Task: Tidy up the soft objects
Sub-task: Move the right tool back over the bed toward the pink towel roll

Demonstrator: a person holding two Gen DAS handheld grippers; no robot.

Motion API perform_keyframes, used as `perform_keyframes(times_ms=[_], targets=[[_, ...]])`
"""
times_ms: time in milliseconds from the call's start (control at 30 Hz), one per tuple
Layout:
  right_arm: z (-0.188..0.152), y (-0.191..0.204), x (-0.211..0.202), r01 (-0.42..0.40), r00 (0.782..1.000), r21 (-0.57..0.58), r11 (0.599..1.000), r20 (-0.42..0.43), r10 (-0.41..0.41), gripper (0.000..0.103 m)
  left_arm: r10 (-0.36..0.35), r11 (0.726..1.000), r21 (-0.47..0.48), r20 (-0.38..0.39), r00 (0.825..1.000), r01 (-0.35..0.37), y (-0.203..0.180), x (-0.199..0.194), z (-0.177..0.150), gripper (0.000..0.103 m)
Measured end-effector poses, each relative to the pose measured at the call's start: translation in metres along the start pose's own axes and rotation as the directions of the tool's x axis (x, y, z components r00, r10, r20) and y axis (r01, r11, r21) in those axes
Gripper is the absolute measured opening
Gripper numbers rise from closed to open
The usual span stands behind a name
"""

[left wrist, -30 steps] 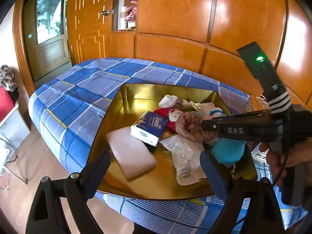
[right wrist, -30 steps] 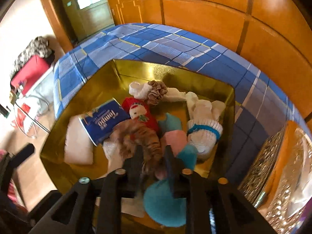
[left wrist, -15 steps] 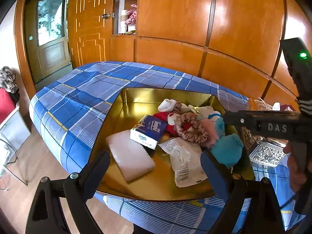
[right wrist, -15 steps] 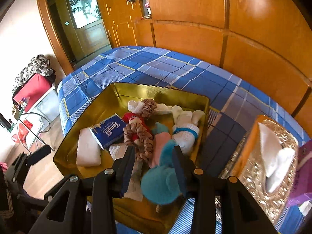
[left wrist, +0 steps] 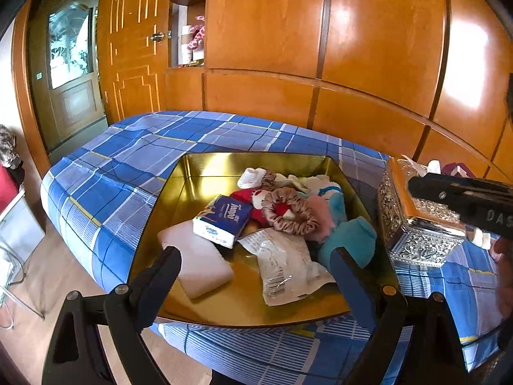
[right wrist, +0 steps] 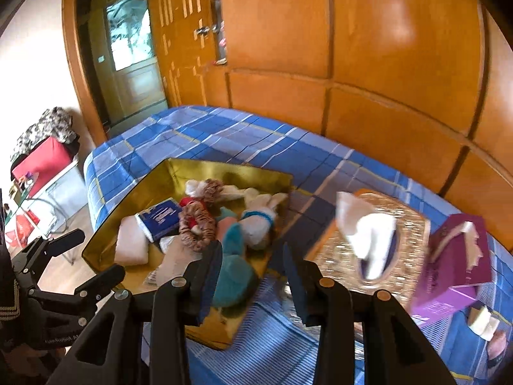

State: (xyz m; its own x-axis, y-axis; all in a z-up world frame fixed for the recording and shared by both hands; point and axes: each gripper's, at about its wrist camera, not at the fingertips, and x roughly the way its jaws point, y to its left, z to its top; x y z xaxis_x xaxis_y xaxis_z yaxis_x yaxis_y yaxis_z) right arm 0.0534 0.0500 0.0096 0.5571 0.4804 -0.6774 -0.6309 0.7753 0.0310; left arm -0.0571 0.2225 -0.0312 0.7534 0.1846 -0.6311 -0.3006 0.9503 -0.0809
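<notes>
A gold tray [left wrist: 192, 176] [right wrist: 128, 211] sits on the blue plaid table. In it lie a brown scrunchie [left wrist: 288, 215] [right wrist: 198, 231], a teal plush [left wrist: 349, 240] [right wrist: 234, 272], a red and white doll [left wrist: 253, 199], white socks [left wrist: 256, 176] [right wrist: 259, 221], a blue tissue pack [left wrist: 224, 218] [right wrist: 160, 218], a white sponge [left wrist: 198, 260] [right wrist: 131, 247] and a crumpled wrapper [left wrist: 285, 266]. My left gripper [left wrist: 253, 276] is open and empty at the tray's near edge. My right gripper [right wrist: 253, 269] is open and empty, above the tray's right corner; it also shows in the left wrist view [left wrist: 461, 195].
An ornate silver tissue box [left wrist: 416, 224] [right wrist: 372, 231] stands right of the tray, with a purple tissue box [right wrist: 455, 256] beyond it. Wooden wardrobe panels back the table. A door and a red case [right wrist: 41, 163] are at the left.
My right gripper let go of the brown scrunchie, which now lies on the pile in the tray, then opened wider and pulled back to the right. My left gripper backed off slightly.
</notes>
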Motion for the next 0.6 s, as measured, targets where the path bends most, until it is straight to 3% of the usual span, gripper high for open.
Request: perform_keyframes(times_ms=[300, 600], targets=[[-0.01, -0.065, -0.046, 0.085, 0.991, 0.133, 0.987, 0.096, -0.099, 0.039, -0.03, 0.998, 0.058, 0.007, 1.0, 0.03, -0.018, -0.005, -0.003, 0.094], [-0.04, -0.15, -0.076, 0.232, 0.962, 0.287, 0.929, 0.073, -0.263, 0.039, -0.062, 0.989, 0.133, 0.005, 0.998, 0.061, -0.045, -0.011, -0.006, 0.094]])
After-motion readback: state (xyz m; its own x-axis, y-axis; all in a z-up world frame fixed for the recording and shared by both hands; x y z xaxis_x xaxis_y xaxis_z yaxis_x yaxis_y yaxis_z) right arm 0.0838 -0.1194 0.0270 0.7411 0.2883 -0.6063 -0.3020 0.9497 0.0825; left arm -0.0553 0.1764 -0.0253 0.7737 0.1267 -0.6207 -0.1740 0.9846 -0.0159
